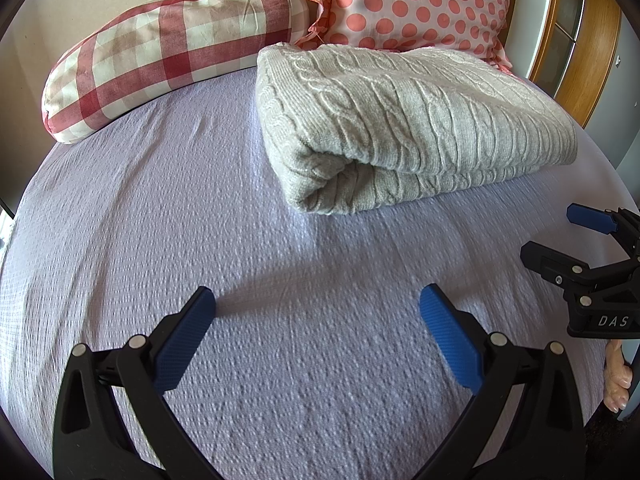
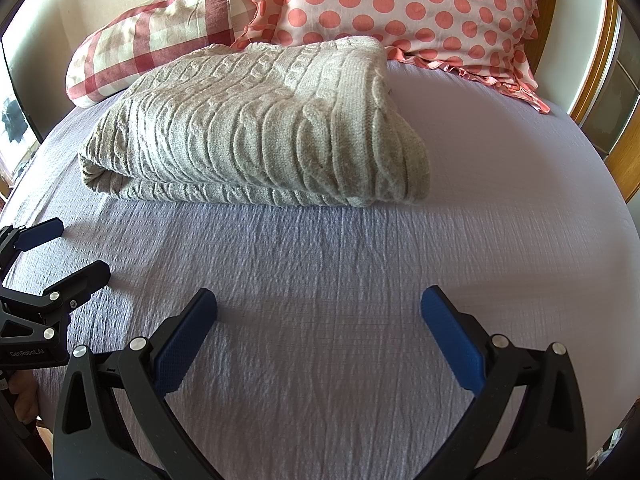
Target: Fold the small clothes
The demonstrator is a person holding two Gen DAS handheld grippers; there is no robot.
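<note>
A grey cable-knit sweater (image 1: 404, 120) lies folded in a thick bundle on the lilac bed sheet (image 1: 200, 240); it also shows in the right wrist view (image 2: 256, 132). My left gripper (image 1: 318, 308) is open and empty, held over bare sheet in front of the sweater. My right gripper (image 2: 318, 308) is open and empty too, over the sheet (image 2: 440, 220) short of the sweater. Each gripper shows at the edge of the other's view, the right one (image 1: 552, 232) and the left one (image 2: 80, 248), both open.
A red-and-white checked bolster pillow (image 1: 168, 52) and a pink polka-dot pillow (image 1: 416, 0) lean at the head of the bed behind the sweater. A wooden frame (image 1: 592, 64) stands past the bed's right edge.
</note>
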